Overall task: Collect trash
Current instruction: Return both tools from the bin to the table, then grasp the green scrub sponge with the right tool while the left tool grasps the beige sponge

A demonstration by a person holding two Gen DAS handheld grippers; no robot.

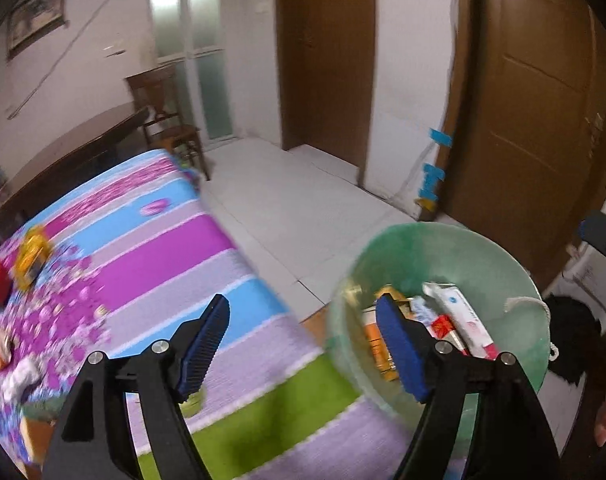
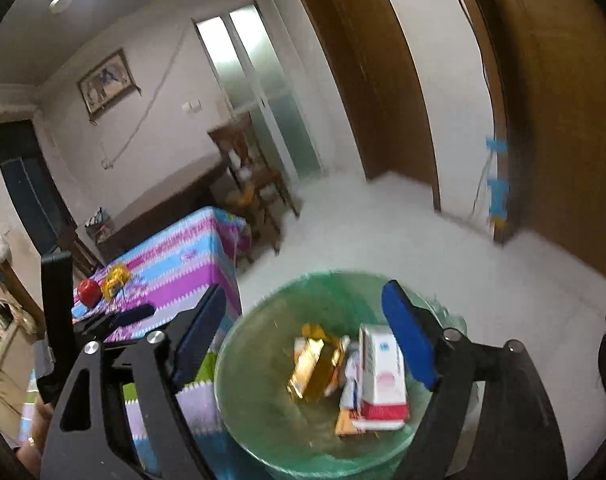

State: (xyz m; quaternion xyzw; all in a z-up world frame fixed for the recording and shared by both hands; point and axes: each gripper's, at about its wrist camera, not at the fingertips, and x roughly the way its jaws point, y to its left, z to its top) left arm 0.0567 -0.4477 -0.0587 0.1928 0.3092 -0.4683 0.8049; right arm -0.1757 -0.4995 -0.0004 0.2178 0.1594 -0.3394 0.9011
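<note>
Both claws released, empty: left claw, right claw | bin beneath | step: drop done, I judge | next: reach leftward to desk litter.

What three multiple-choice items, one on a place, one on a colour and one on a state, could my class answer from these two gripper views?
1. Where is the white and red carton?
A. in the bin
B. on the table
C. on the floor

2. What colour is the bin?
A. black
B. translucent green
C. red

3. How is the right gripper?
A. shut on a carton
B. shut on nothing
C. open

Answers: 1 A, it lies among the wrappers inside the rim; 2 B, its wall shows pale green; 3 C, the blue pads stand wide apart with nothing gripped.
</note>
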